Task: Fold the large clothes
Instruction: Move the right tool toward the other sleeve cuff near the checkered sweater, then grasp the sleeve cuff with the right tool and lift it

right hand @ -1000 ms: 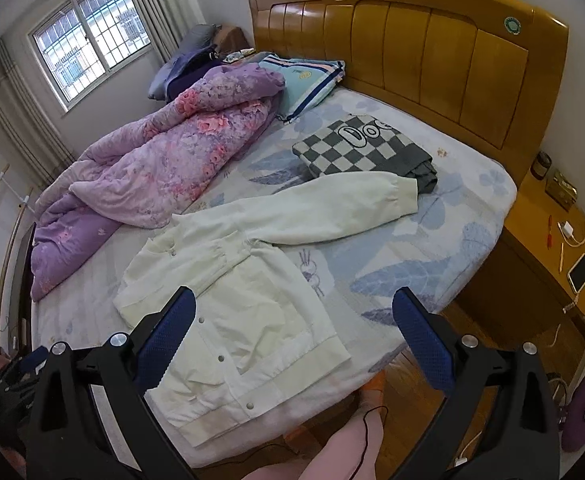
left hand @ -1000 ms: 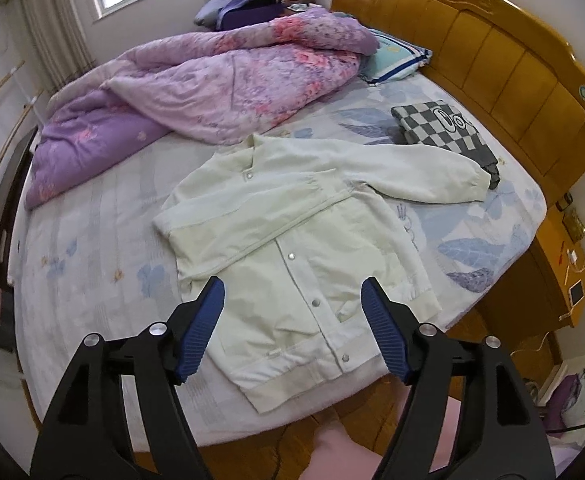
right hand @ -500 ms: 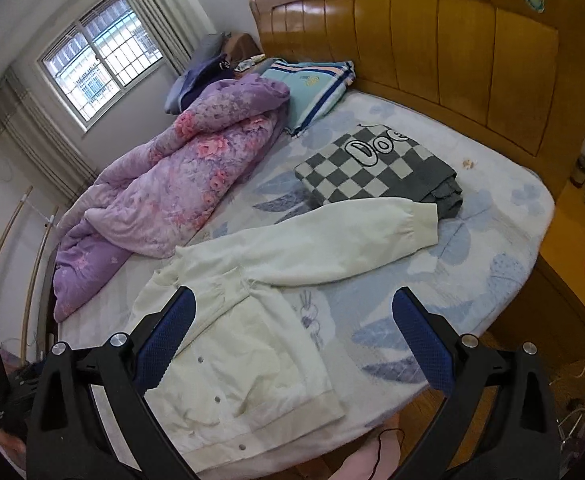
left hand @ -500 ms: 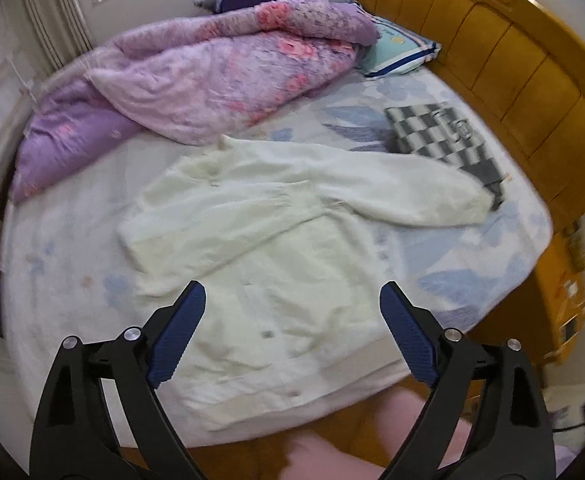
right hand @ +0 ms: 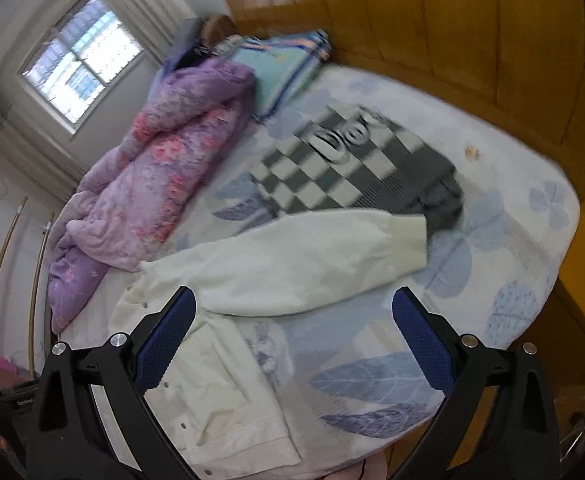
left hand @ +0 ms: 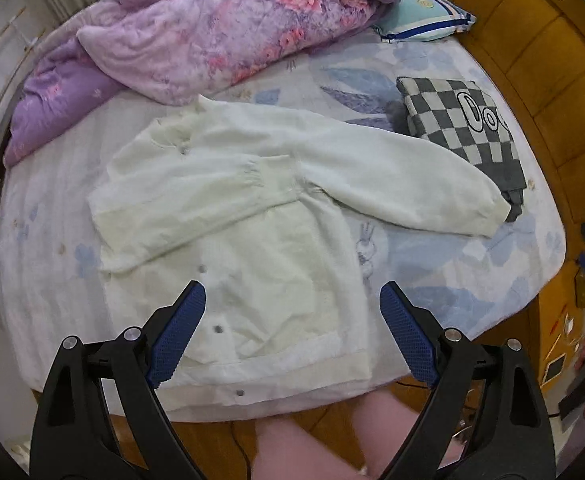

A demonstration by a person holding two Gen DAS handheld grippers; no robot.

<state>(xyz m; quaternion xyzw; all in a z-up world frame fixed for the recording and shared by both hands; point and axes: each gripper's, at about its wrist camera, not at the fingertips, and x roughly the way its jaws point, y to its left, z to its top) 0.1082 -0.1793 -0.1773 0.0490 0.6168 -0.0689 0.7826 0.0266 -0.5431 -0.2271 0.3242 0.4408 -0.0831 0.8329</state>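
Observation:
A cream-white snap-button jacket lies front-up on the bed. Its left sleeve is folded across the chest; its right sleeve stretches out toward the headboard. My left gripper is open and empty, hovering above the jacket's hem. The jacket also shows in the right wrist view, with the outstretched sleeve ahead. My right gripper is open and empty above the sleeve's shoulder end. That view is motion-blurred.
A folded grey-and-white checkered garment lies by the sleeve cuff, also in the right wrist view. A purple floral quilt is heaped at the bed's far side, by a striped pillow. A wooden headboard stands right.
Both grippers moved closer to the bed. The left opened wider and now hovers over the hem. The right swung toward the outstretched sleeve. The jacket has not moved.

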